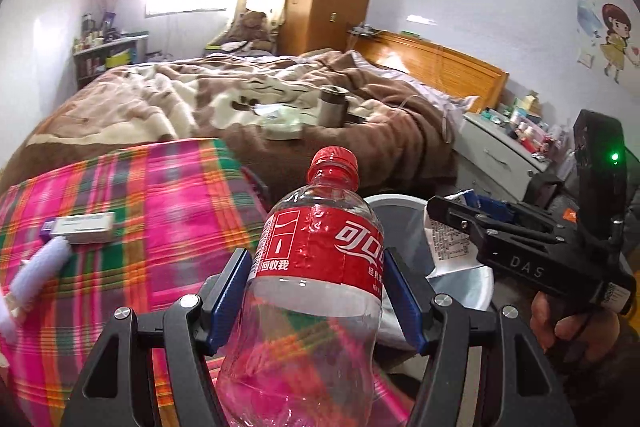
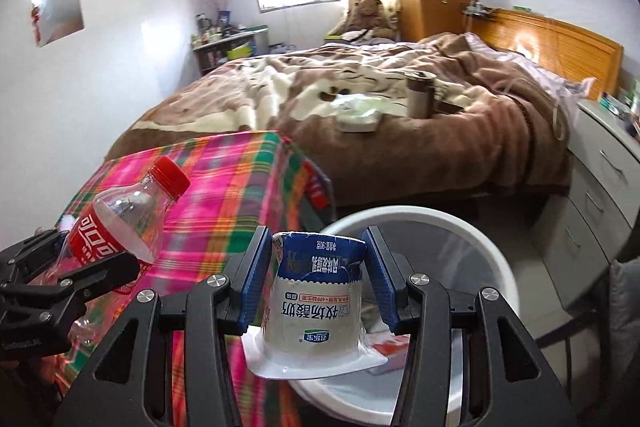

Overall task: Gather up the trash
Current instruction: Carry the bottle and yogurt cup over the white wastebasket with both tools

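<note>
Bottle: the left claw point(image 1: 316, 291) clamped the empty cola bottle point(image 1: 316, 267) at its label, long axis along the fingers, red cap pointing away over the checked cloth point(image 1: 120, 195)
Cup: the right claw point(image 2: 318, 279) gripped the yoghurt cup point(image 2: 316, 291) upside down, rim towards the hand, over the white bin point(image 2: 472, 227)

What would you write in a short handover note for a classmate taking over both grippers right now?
Left gripper: shut on the empty cola bottle, over the plaid cloth's edge.
Right gripper: shut on the upside-down yogurt cup, at the white bin's near rim.
Done: both items picked up.
Left: drop both in the bin; a small box remains on the cloth.
</note>
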A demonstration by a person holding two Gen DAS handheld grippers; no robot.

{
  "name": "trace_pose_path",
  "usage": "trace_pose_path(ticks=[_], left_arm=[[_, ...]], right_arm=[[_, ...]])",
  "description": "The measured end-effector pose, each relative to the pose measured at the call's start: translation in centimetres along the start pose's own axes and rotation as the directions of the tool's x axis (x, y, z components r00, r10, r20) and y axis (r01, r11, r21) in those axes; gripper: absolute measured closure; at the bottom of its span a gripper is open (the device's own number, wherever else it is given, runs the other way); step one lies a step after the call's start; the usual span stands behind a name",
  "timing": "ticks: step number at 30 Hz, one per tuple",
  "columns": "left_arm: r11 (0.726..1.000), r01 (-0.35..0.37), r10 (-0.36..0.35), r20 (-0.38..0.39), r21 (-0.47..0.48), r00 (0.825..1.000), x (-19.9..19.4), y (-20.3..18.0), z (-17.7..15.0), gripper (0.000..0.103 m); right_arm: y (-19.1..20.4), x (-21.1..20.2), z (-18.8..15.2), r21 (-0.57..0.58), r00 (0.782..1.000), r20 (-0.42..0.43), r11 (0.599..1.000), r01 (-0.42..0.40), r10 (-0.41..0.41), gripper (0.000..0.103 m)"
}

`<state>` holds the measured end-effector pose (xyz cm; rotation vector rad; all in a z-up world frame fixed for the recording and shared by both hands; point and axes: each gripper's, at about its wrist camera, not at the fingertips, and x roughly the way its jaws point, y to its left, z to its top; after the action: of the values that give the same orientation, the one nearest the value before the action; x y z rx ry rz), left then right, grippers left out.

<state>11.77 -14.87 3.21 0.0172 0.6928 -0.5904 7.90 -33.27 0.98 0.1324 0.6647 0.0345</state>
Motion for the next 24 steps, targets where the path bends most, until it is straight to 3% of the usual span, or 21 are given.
trace_pose_path(ticks=[9, 24], left_arm=[[0.997, 0.08, -0.08, -0.047, 0.007, 0.996, 4.3, -3.7, 0.4, 0.037], [0.991, 0.114, -0.106, -0.106, 0.071, 0.989, 9.2, -8.3, 0.4, 0.037]], right_arm=[[-4.0, 0.6, -0.7, 0.05, 0.995, -0.035, 0.994, 0.092, -0.09, 0.054], [-7.8, 1.9, -1.6, 0.081, 0.981, -0.09, 0.98, 0.18, -0.173, 0.054]])
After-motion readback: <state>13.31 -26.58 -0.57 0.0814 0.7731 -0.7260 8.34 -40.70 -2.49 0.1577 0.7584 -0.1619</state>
